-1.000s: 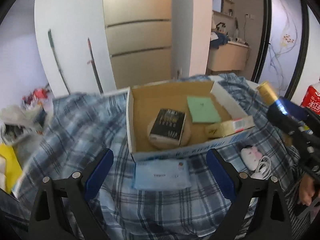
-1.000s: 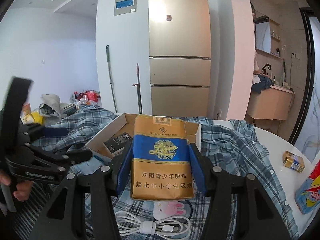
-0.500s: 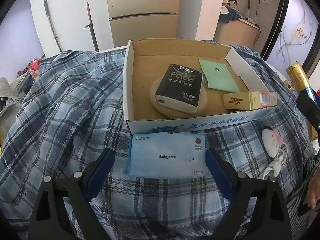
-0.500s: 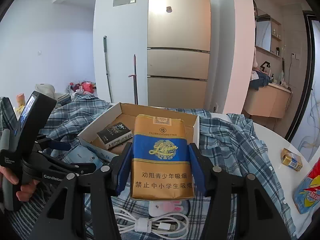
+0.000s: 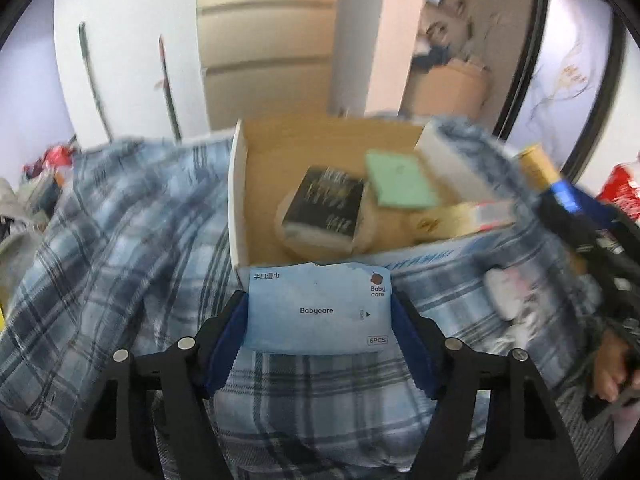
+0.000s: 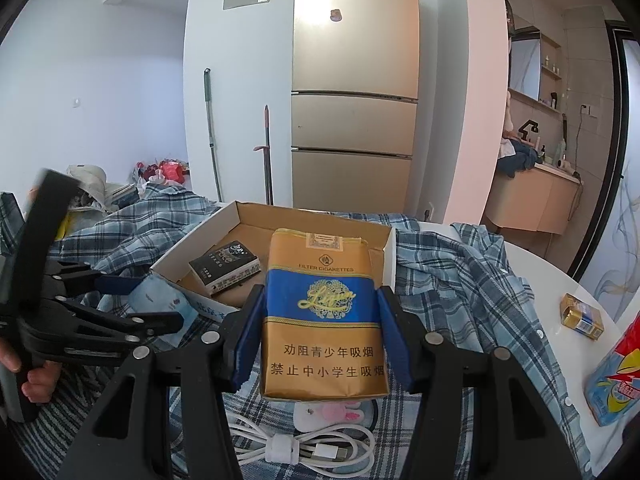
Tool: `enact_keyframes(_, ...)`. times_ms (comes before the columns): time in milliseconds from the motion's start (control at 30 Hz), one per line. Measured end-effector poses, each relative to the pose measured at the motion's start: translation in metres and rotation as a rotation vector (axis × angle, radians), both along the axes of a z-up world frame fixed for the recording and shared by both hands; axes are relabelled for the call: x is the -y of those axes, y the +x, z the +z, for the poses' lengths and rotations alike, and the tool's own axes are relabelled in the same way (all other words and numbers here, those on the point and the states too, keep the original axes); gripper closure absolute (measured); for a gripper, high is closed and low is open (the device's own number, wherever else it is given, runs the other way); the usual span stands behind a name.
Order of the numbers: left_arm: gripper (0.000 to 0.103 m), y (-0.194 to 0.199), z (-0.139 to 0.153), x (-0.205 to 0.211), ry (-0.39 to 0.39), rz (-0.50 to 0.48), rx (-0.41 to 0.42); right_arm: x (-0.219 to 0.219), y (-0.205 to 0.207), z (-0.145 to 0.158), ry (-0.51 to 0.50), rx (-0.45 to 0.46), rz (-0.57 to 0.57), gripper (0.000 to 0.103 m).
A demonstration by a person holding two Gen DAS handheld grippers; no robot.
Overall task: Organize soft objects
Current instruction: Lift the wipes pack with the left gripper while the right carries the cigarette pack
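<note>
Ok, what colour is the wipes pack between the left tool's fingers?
Light blue, with dark print; the wipes pack shows best in the left wrist view.

The light-blue wipes pack (image 5: 318, 310) reads "Babycare", "Baby care" by a red logo, "手口湿巾" and "6PCS". The gold-and-blue cigarette pack (image 6: 323, 320) reads "FILTER CIGARETTES", then "劝阻青少年吸烟" and "禁止中小学生吸烟". Print on the black tissue pack (image 6: 225, 266) is too small to read.

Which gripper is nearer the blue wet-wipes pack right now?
Left. The left gripper straddles the wet-wipes pack, its jaws closing with the pack between them. The right gripper is off to the side, shut on a cigarette pack.
</note>
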State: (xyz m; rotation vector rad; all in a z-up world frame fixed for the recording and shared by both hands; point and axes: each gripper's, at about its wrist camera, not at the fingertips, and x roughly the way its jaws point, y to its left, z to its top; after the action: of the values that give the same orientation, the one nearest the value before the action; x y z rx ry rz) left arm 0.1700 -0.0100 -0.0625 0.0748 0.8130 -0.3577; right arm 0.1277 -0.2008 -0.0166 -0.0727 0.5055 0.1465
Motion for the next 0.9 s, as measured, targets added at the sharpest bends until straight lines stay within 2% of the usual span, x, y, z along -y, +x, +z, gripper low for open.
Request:
enact_keyframes(200, 0.03, -0.035, 0.031, 0.0, -0.006, 0.036, 0.262, 0.003, -0.006, 0.006, 0.003, 0.05, -0.023, 0.049)
enact_keyframes(400, 0.03, -0.058, 0.052, -0.001, -0.048, 0.068, 0.445, 0.007, -0.014, 0.014, 0.031, 0.119, -0.031, 0.049)
enact_keyframes(600, 0.03, -0.07, 0.06, -0.004, -0.07, 0.047, 0.514, 0.01, -0.023, 0.021, 0.038, 0.192, -0.044, 0.049)
enact_keyframes(833, 0.03, -0.083, 0.066, -0.003, -0.078, 0.046, 0.574, 0.013, -0.023, 0.027, 0.051, 0.203, -0.046, 0.049)
enact_keyframes(900, 0.03, -0.09, 0.074, -0.004, -0.073, 0.061, 0.6, 0.015, -0.027, 0.035, 0.045, 0.237, -0.063, 0.049)
